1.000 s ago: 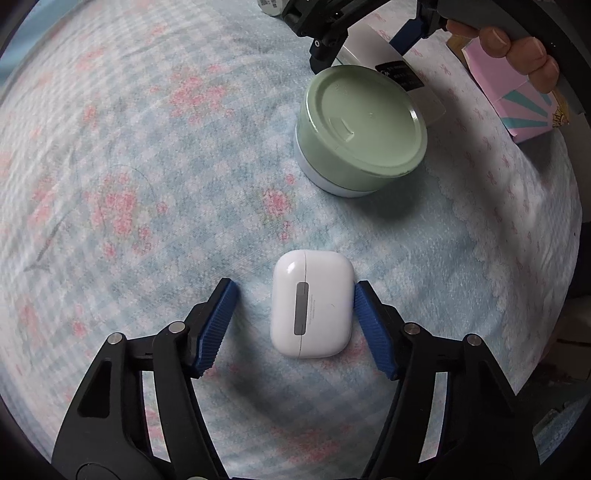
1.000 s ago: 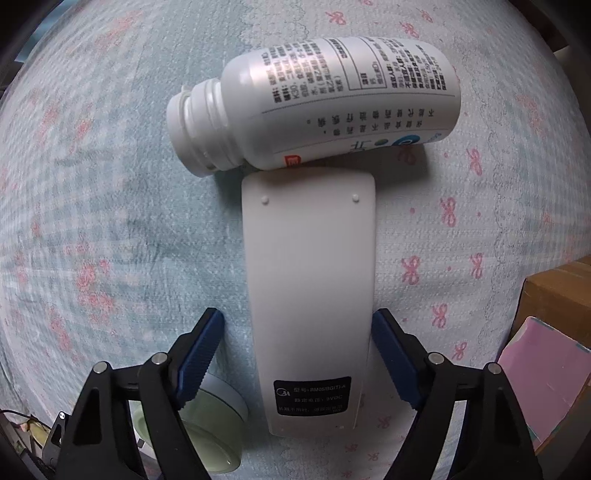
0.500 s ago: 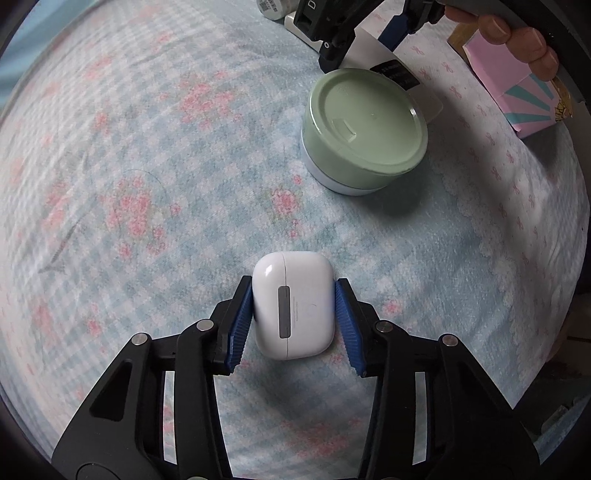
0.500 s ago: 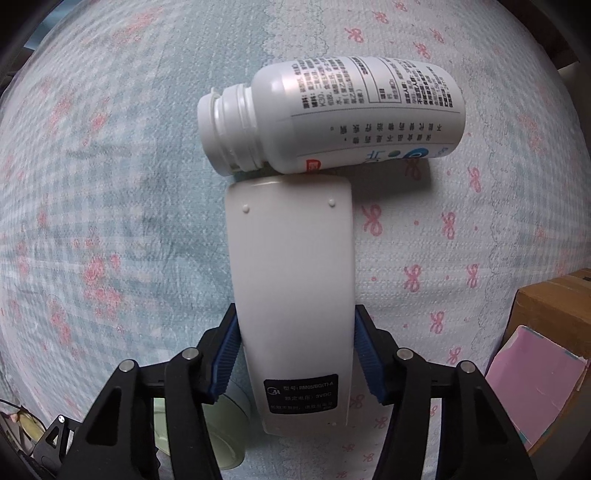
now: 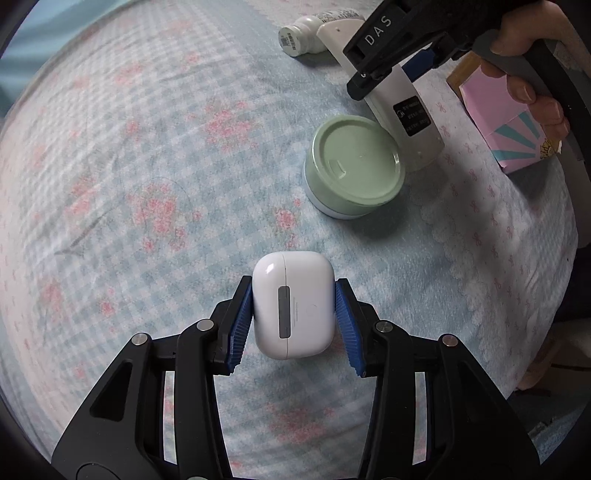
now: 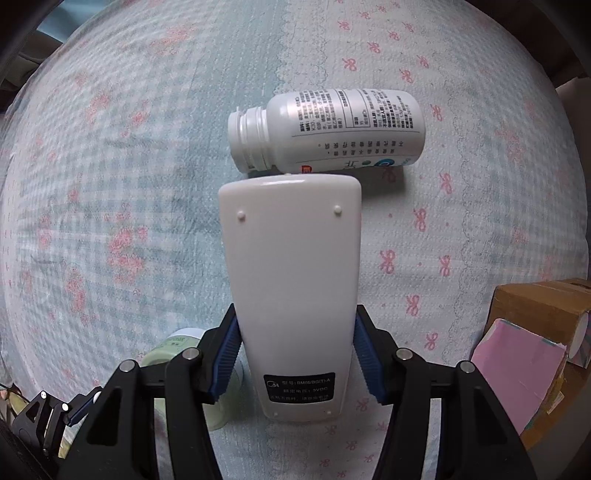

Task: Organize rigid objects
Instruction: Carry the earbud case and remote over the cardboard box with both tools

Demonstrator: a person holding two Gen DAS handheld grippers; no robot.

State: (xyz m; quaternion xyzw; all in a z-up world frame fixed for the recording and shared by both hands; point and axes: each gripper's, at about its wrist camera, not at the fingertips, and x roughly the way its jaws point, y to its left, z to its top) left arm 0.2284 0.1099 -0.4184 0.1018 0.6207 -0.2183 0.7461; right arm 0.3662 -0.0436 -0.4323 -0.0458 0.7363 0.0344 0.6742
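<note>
Earbud case, white and glossy, sits clamped between the blue pads of my left gripper in the left wrist view, its hinge side facing the camera; both pads press flat against its sides. Whether it rests on the checked floral cloth or hangs just above it I cannot tell from this angle. Ahead and to the right a green-lidded round tin stands on the cloth. Just beyond the tin my right gripper comes in from the upper right, angled downward, with the bare hand wrapped around its handle. It holds the white remote, whose labelled end almost touches the tin. A pink box lies to the right under that hand, and the white bottle lies at the top edge.

From the right wrist view, the remote points straight forward, back side up, and the right gripper is closed on its lower half, pads tight on both long edges. Its far end looks to meet the bottle, which lies on its side with its open neck to the left. The tin peeks out below the left finger. A cardboard box and the pink box sit at the right edge.
</note>
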